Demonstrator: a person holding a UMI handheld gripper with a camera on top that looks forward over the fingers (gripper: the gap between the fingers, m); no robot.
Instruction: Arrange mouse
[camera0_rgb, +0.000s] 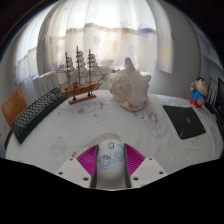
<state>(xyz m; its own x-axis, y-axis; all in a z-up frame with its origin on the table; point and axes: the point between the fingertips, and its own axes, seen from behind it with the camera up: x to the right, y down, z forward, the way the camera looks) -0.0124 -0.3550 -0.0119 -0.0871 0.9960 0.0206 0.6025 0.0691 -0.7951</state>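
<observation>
A white mouse (110, 162) with a cartoon print sits between my two fingers, and both pink pads press against its sides. My gripper (111, 152) is shut on it and holds it over the near part of the white table (90, 125). The mouse's rear end is hidden under the gripper body. A black mouse mat (186, 121) lies flat on the table, ahead of the fingers and to the right.
A black keyboard (36, 110) lies at an angle to the left. Beyond the fingers stand a model sailing ship (80, 76) and a large white shell (128, 86). A small blue figurine (199, 93) stands behind the mat. A curtained window runs along the back.
</observation>
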